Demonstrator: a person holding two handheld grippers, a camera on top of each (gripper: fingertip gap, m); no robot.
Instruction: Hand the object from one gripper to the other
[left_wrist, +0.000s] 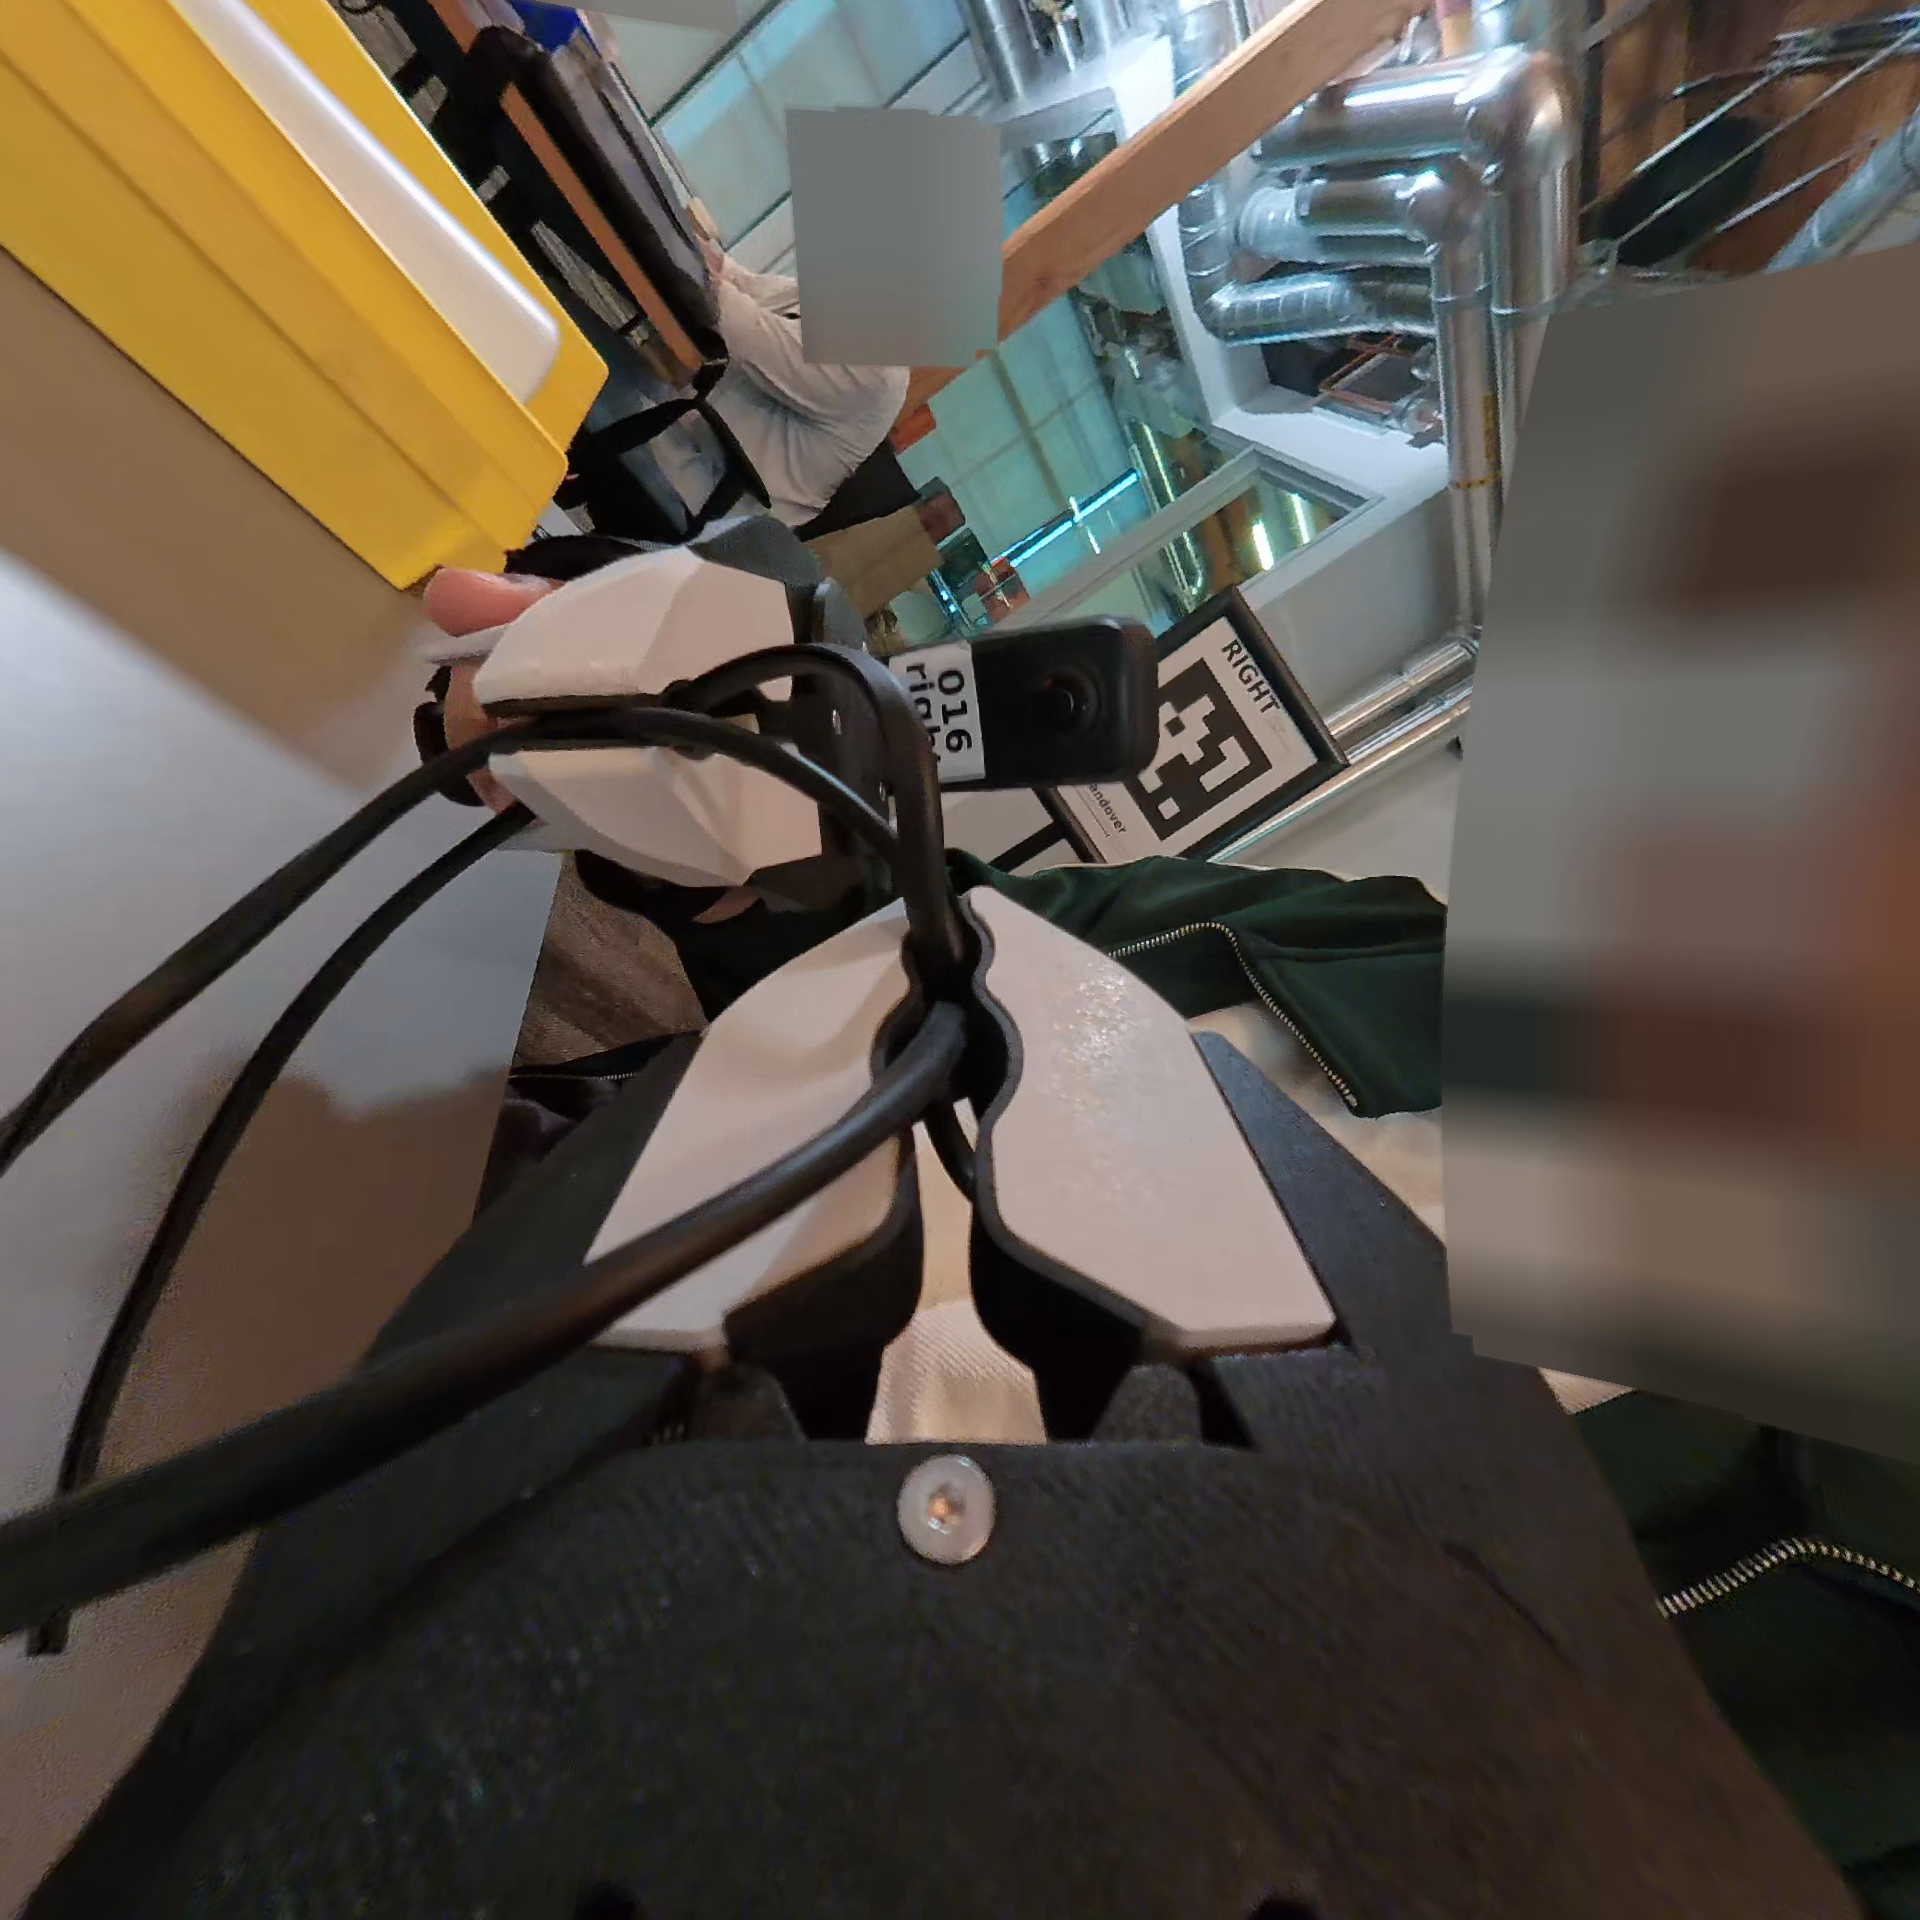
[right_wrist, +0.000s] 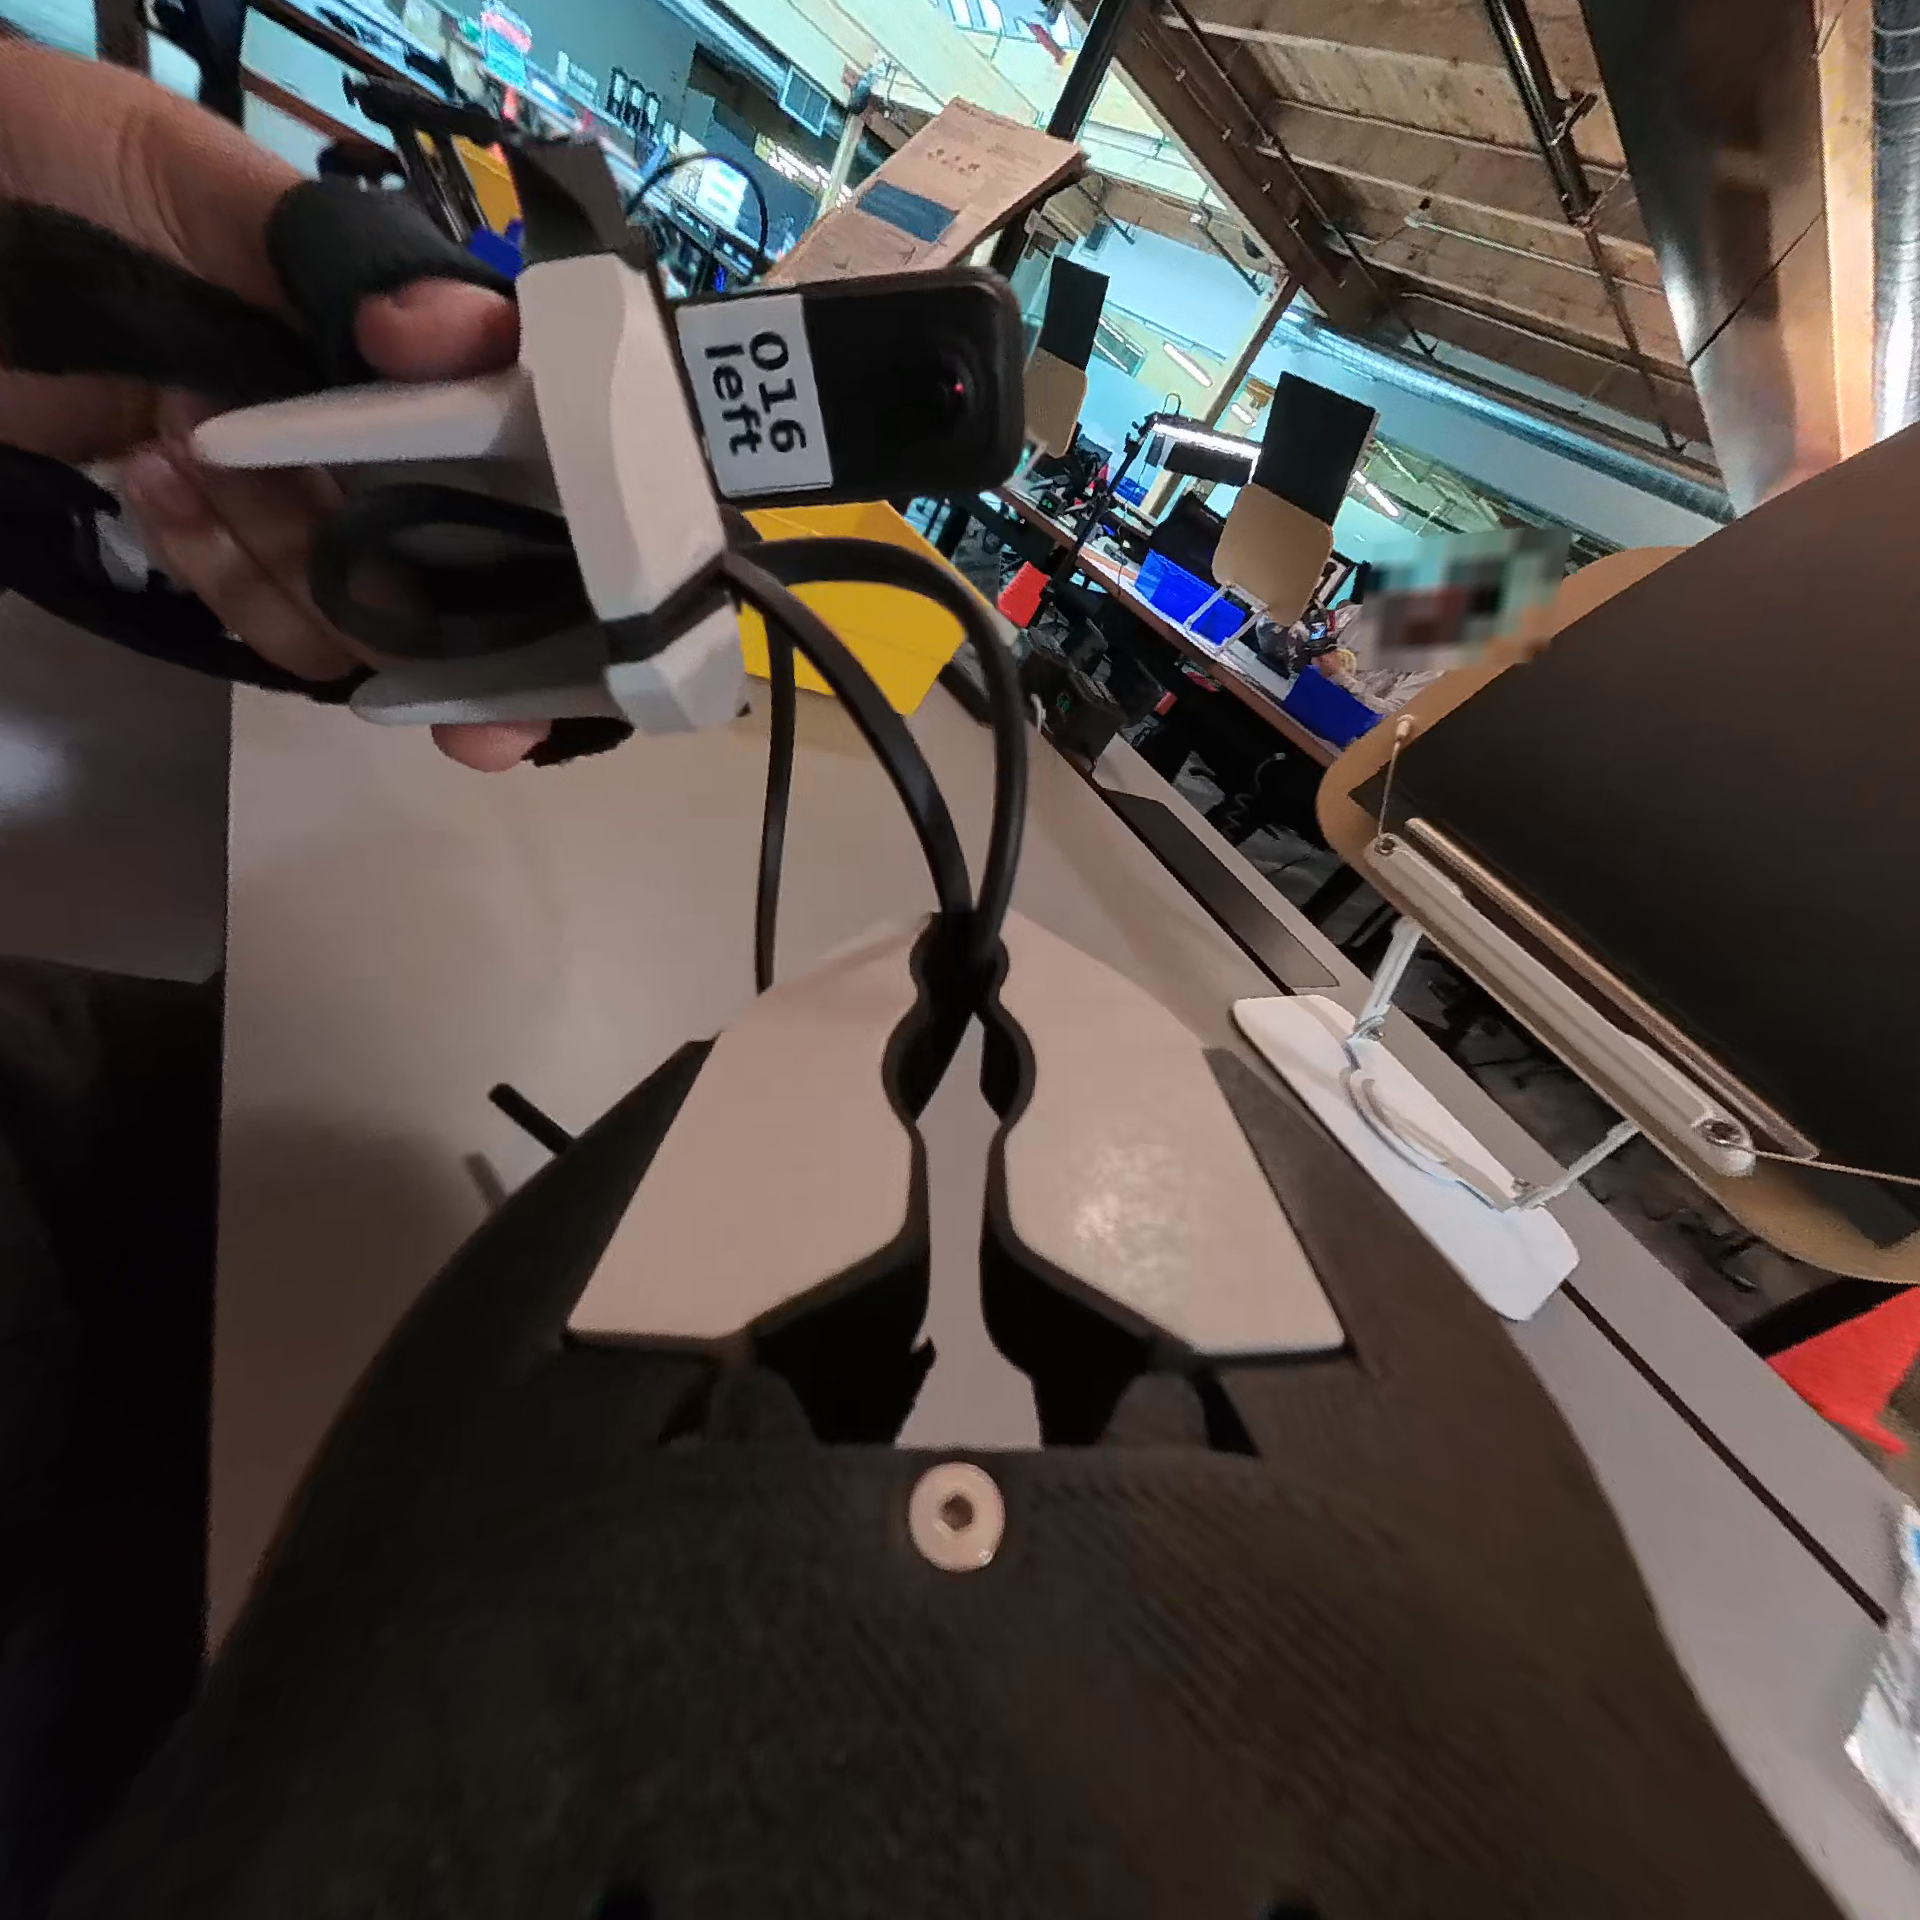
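A bundle of long black cable ties (left_wrist: 769, 1205) hangs between both grippers above a pale table (left_wrist: 156, 935). My left gripper (left_wrist: 951, 966) is shut on the ties at its fingertips. The right gripper (left_wrist: 831, 769) faces it from close by, held by a hand, with the ties running through its white fingers. In the right wrist view, my right gripper (right_wrist: 956, 977) is shut on the ties (right_wrist: 774, 831), which arc up to the left gripper (right_wrist: 707, 582). That gripper is also shut on them.
A yellow bin (left_wrist: 260, 291) stands on the table (right_wrist: 520, 935) and also shows in the right wrist view (right_wrist: 862, 613). A framed marker sign (left_wrist: 1216, 727) and a green jacket (left_wrist: 1247, 935) lie beyond. A white stand (right_wrist: 1403, 1143) carries a black panel at right. A person sits behind (left_wrist: 800, 416). The left gripper's tips are roughly 8 cm from the right gripper's.
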